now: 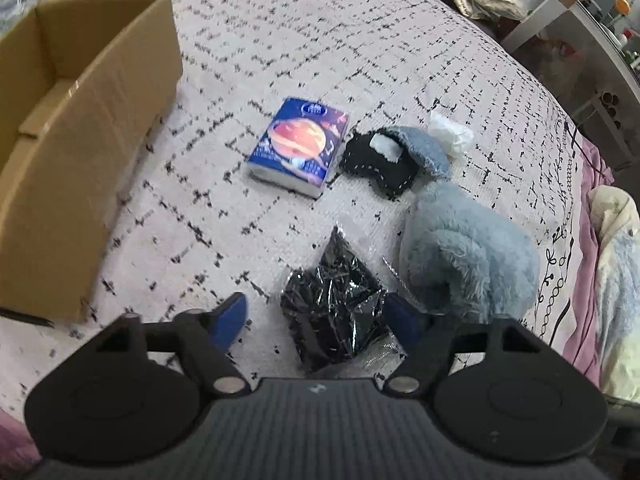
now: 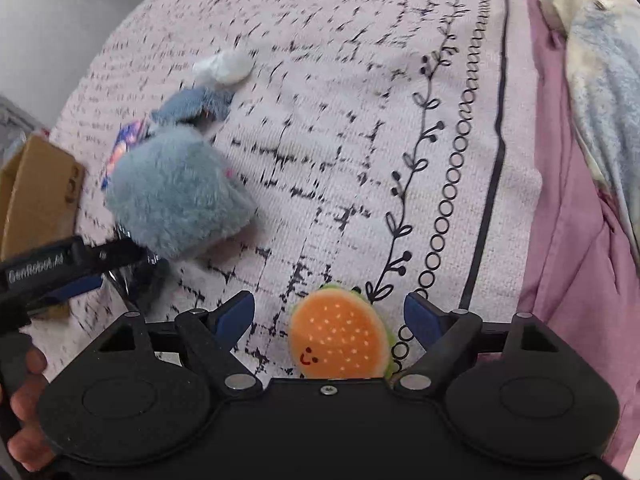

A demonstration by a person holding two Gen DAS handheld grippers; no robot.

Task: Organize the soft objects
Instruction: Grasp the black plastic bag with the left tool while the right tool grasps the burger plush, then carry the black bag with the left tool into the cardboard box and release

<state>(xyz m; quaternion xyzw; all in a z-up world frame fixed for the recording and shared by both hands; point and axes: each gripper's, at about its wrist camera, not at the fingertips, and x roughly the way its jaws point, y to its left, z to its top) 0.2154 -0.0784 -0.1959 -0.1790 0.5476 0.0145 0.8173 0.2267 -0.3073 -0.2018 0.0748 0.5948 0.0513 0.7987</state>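
In the left wrist view my left gripper [image 1: 316,316] is open, its blue pads on either side of a crinkled bag of black items [image 1: 336,304] lying on the bed cover. Beyond lie a fluffy blue plush [image 1: 468,256], a black pouch [image 1: 380,164], a blue tissue pack [image 1: 298,146] and a white crumpled tissue [image 1: 450,134]. An open cardboard box [image 1: 80,128] stands at the left. In the right wrist view my right gripper [image 2: 330,314] is open around a small burger plush [image 2: 340,336]. The blue plush [image 2: 176,196] and the left gripper's fingers [image 2: 72,260] show at the left.
The patterned bed cover [image 1: 280,40] spreads all around. A pink sheet [image 2: 568,200] and a pale blue-and-cream blanket [image 2: 604,72] lie at the right edge. Shelves and clutter [image 1: 580,20] stand beyond the bed's far right.
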